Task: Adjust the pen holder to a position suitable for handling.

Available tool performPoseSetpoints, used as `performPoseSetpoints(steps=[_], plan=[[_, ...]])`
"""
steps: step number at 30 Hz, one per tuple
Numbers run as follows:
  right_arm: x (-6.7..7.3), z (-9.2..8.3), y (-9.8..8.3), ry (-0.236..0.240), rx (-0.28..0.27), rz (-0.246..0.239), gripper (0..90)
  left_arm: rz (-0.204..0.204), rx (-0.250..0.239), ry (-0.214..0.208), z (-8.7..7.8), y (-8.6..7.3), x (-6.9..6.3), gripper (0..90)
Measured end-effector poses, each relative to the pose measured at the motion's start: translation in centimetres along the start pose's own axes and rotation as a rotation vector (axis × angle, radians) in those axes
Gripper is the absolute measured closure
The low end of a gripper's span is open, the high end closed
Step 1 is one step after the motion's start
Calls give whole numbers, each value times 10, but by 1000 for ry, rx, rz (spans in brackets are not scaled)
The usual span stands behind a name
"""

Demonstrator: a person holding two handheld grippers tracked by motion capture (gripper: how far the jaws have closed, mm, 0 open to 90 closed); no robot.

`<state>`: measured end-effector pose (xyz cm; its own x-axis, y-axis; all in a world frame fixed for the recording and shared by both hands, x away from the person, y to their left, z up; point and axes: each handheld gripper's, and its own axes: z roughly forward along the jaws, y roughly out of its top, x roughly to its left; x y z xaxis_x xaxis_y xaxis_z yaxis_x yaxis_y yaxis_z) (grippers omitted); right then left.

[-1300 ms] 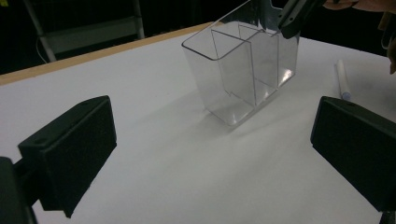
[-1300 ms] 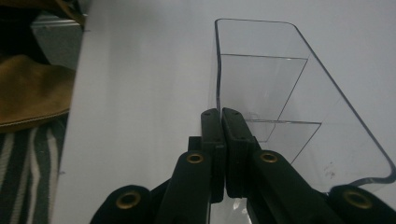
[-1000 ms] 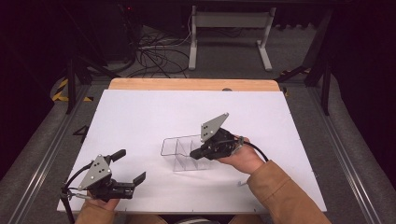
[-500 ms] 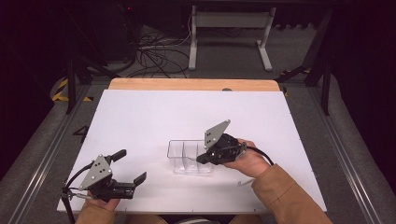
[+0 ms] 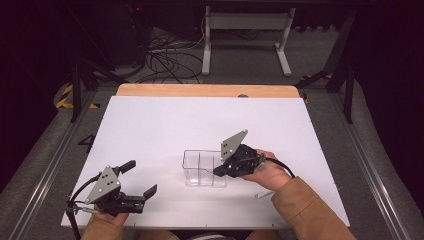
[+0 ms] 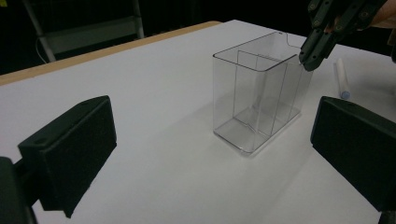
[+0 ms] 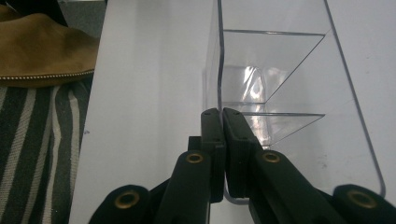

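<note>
Clear rectangular plastic divided organiser box (image 5: 205,169): shifted right to frame centre, being dragged. Right gripper (image 5: 218,171) clamped on its end wall; left gripper (image 5: 141,179) apart, idle, lower left.

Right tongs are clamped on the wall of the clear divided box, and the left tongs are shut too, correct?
Not quite. The right tongs do clamp the clear divided box by its wall, but the left tongs stand open with nothing between them, as the left gripper view shows.

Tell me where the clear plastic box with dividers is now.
In the high view, the clear plastic box with dividers stands on the white table, right of centre, its right wall pinched by the right gripper.
</note>
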<state>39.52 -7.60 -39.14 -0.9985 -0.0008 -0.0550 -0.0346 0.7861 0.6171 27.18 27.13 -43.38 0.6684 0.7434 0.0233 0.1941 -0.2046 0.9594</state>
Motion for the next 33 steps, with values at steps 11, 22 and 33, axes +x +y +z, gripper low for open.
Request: performPoseSetpoints(steps=[11, 22, 33], plan=[[2, 0, 3, -33, 37, -61, 875, 13, 6, -5, 3, 1, 0, 9], [4, 2, 3, -18, 43, -30, 873, 3, 1, -7, 2, 1, 0, 9], [7, -14, 2, -46, -72, 12, 536, -4, 0, -6, 2, 1, 2, 9]])
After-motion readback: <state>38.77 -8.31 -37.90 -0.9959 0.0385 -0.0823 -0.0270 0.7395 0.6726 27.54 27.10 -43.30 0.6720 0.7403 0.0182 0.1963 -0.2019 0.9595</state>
